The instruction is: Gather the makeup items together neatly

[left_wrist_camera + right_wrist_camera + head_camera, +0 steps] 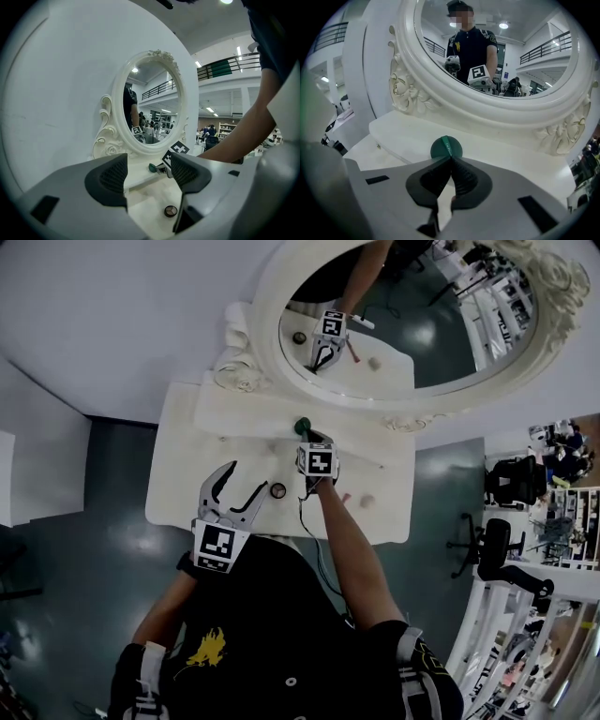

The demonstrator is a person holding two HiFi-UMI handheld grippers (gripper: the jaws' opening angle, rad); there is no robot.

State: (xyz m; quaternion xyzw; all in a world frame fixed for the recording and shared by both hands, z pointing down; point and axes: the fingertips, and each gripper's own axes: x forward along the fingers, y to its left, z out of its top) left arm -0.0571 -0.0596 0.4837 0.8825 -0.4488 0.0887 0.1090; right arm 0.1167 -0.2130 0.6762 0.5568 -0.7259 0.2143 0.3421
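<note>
A round dark green makeup item (pixel 302 426) (pixel 446 147) sits at the front edge of the raised shelf (pixel 246 412) below the mirror. My right gripper (pixel 307 434) (pixel 450 160) is shut, its pads meeting on the item's near edge. The item also shows in the left gripper view (pixel 152 167), beside the right gripper's marker cube. A small round brown compact (pixel 277 490) (pixel 170 211) lies on the white dressing table (pixel 178 493). My left gripper (pixel 242 486) (pixel 149 180) hovers open over the table's left part, with nothing between its fingers and the compact just beyond its right jaw.
A large oval mirror (pixel 412 324) in an ornate white frame stands behind the shelf. A small beige item (pixel 367 502) and a red piece (pixel 345 498) lie near the table's front right. An office chair (pixel 497 549) stands on the floor to the right.
</note>
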